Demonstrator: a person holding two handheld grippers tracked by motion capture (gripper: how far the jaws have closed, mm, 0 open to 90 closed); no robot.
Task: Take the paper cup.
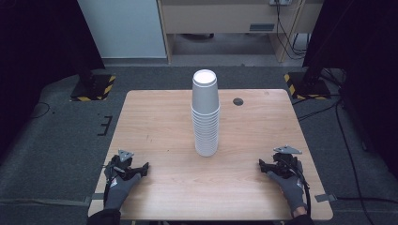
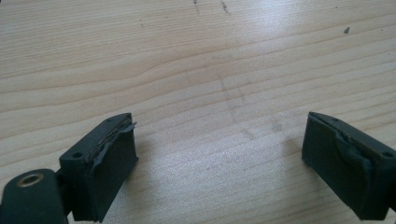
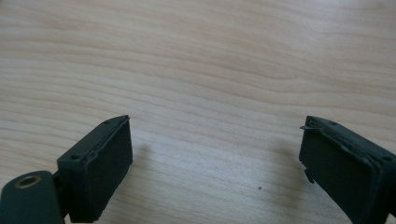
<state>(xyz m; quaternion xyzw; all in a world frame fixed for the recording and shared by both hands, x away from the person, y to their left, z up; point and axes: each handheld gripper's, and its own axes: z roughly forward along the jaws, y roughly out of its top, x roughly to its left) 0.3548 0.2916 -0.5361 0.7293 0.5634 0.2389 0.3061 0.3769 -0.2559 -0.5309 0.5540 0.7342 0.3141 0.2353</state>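
I see the stack of white cups [image 1: 205,115] standing upright mid-table [image 1: 155,122]. My left gripper [image 1: 141,169] rests near the edge left of the stack, my right gripper [image 1: 264,167] to its right, both well apart from it. Both sets of jaws gape wide over bare wood, holding nothing.

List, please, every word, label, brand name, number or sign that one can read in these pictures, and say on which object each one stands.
There is none to read.
The stack of white paper cups is plain on the side that shows.
The wooden table bears only grain and small marks.
The left gripper and the right gripper show no lettering on their black jaws.
The yellow-black striped floor plates carry stripes, no text.
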